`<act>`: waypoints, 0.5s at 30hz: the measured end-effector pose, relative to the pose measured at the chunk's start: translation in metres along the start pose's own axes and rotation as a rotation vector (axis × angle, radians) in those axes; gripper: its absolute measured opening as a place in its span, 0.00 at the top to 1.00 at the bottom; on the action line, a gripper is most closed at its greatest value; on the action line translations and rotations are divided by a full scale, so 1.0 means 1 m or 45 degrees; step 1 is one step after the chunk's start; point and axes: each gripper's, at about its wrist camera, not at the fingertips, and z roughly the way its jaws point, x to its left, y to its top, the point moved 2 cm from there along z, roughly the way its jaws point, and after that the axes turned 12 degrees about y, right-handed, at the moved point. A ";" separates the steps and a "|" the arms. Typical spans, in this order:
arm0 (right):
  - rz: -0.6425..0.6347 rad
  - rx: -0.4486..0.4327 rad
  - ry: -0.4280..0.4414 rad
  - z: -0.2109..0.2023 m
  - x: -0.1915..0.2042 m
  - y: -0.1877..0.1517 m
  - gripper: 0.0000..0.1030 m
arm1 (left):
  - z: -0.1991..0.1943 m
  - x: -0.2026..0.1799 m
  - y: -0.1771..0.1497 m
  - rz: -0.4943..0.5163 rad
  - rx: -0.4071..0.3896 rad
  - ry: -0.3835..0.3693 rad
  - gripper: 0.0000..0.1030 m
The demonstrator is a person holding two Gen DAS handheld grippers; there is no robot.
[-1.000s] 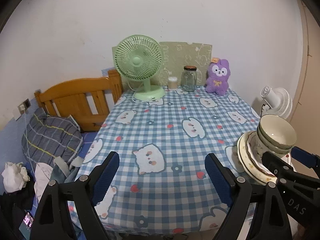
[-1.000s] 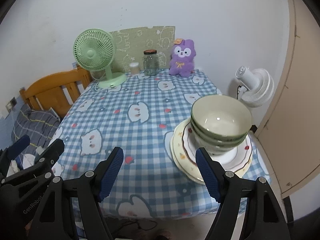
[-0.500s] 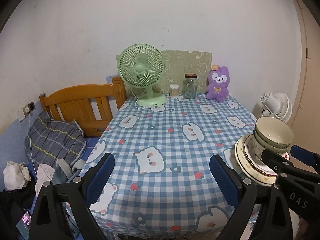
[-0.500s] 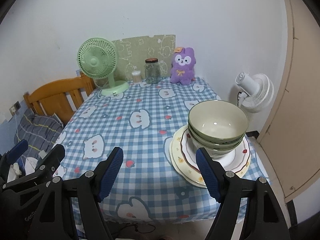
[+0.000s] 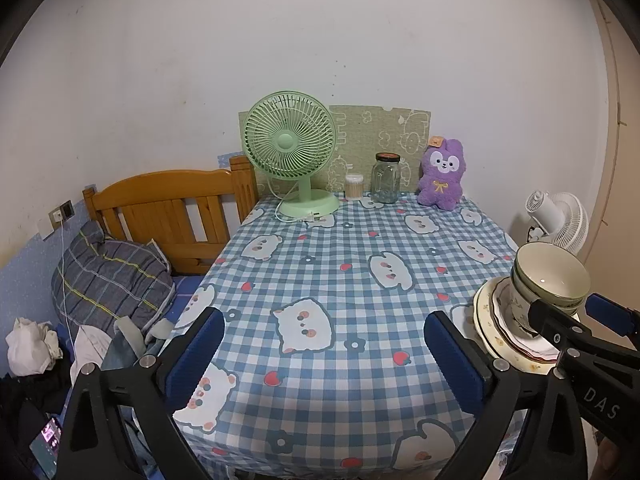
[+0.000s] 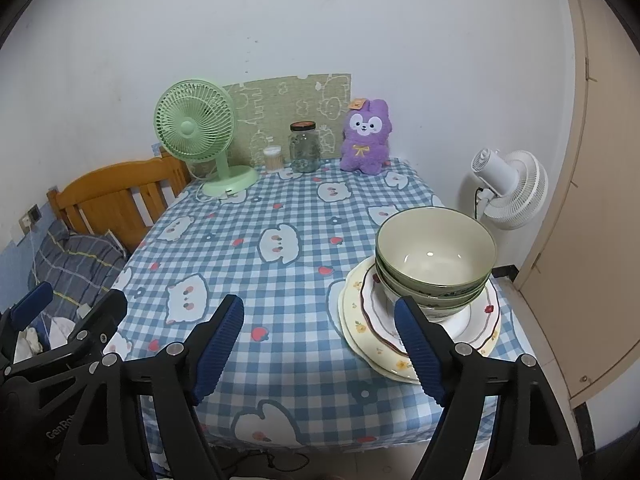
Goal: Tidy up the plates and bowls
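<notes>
Both grippers are hanging at the near edge of the table (image 6: 304,364) with jaws standing wide apart and holding nothing. Compared with a second ago, the left gripper (image 5: 320,356) and right gripper (image 6: 320,344) are sitting farther back and higher, so more of the checked cloth is showing. In my judgement this is withdrawal, suggesting the stacking is finished or nearly so.

Beyond the right gripper, on the table's right near corner, the stack of bowls (image 6: 436,256) is sitting nested and upright on the stack of plates (image 6: 364,320). It is unchanged in position. The plates are lying close to the table edge, a possible tipping risk.

Along the far edge, the green fan (image 6: 196,136), cotton-swab tub (image 6: 273,157), glass jar (image 6: 305,146) and purple plush (image 6: 366,136) are standing undisturbed, well apart from the crockery.
</notes>
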 end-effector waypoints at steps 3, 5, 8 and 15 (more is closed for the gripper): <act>0.000 0.003 0.004 0.001 0.000 0.001 0.21 | 0.001 0.000 0.001 -0.003 0.001 0.001 0.02; 0.001 0.004 0.002 0.002 -0.001 0.001 0.21 | 0.003 0.001 0.002 -0.005 0.004 0.003 0.01; 0.005 0.009 -0.002 0.004 -0.001 0.001 0.20 | 0.005 0.000 0.003 -0.007 0.008 0.004 0.01; 0.006 0.010 -0.003 0.005 -0.002 0.002 0.17 | 0.007 0.002 0.004 -0.009 0.014 0.013 0.01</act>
